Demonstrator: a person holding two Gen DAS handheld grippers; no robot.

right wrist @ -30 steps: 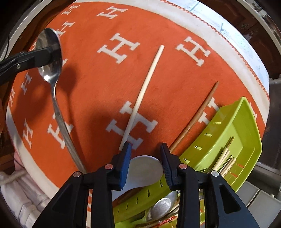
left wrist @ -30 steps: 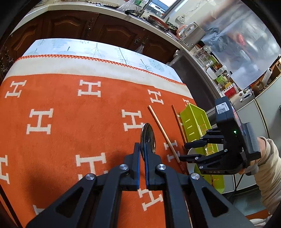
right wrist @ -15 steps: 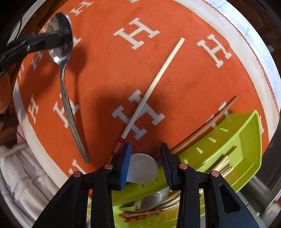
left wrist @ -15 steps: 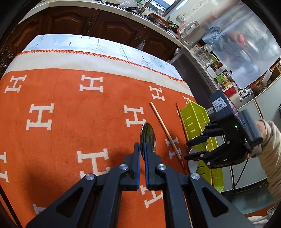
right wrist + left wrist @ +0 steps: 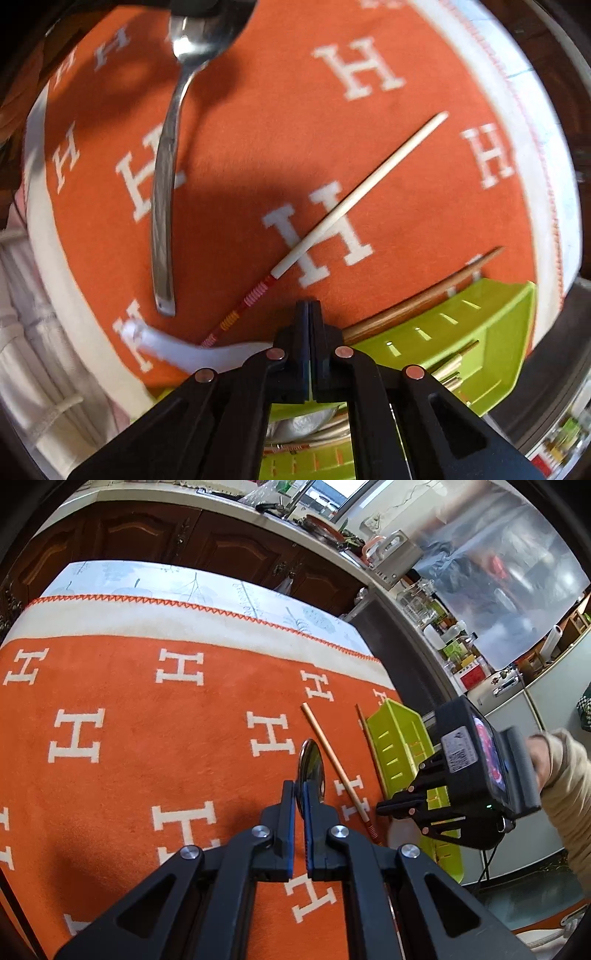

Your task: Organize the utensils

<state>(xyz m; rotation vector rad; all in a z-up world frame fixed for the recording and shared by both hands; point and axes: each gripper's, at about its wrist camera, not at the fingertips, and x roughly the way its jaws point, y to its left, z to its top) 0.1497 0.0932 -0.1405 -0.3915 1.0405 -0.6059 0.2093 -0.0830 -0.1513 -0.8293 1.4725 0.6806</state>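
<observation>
On the orange cloth [image 5: 147,738], the left gripper [image 5: 300,805] clamps a spoon [image 5: 166,166]; the right gripper [image 5: 309,314] just closed empty.

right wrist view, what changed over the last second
The right gripper rolled and its jaws have just closed, nothing showing between them. The white spoon, earlier between the open jaws, now shows blurred to their left beside the green tray. Unchanged: left gripper clamped on the metal spoon, pale chopstick and brown chopstick on the blanket.
</observation>
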